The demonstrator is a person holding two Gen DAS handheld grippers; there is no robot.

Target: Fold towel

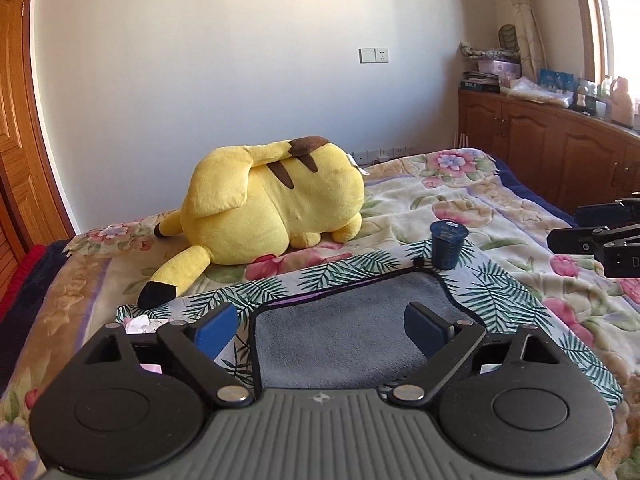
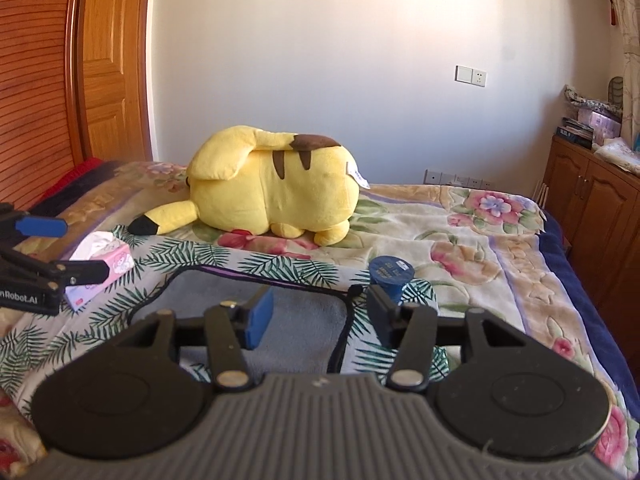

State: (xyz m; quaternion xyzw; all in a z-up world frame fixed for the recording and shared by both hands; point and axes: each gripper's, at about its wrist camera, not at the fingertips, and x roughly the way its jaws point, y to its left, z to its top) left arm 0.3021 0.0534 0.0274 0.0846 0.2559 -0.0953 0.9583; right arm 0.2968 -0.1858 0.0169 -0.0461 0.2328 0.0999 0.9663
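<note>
Right wrist view reads "Robot.AI" on left claw (image 2: 60, 248); both claws gape empty over towel (image 2: 296, 320).

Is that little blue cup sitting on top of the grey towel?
No: in the left wrist view the blue cup stands on the palm-leaf cloth, just beyond the far corner of the grey towel.

My left gripper (image 1: 320, 328): black plastic linkage arms w/ silver rivet pins, two round black discs, grey ribbed housing w/ small star logo, blue pads on fingertips (image 1: 216, 326). Right gripper (image 2: 320, 316): same build. White "Robot.AI" lettering on left unit's side.
</note>
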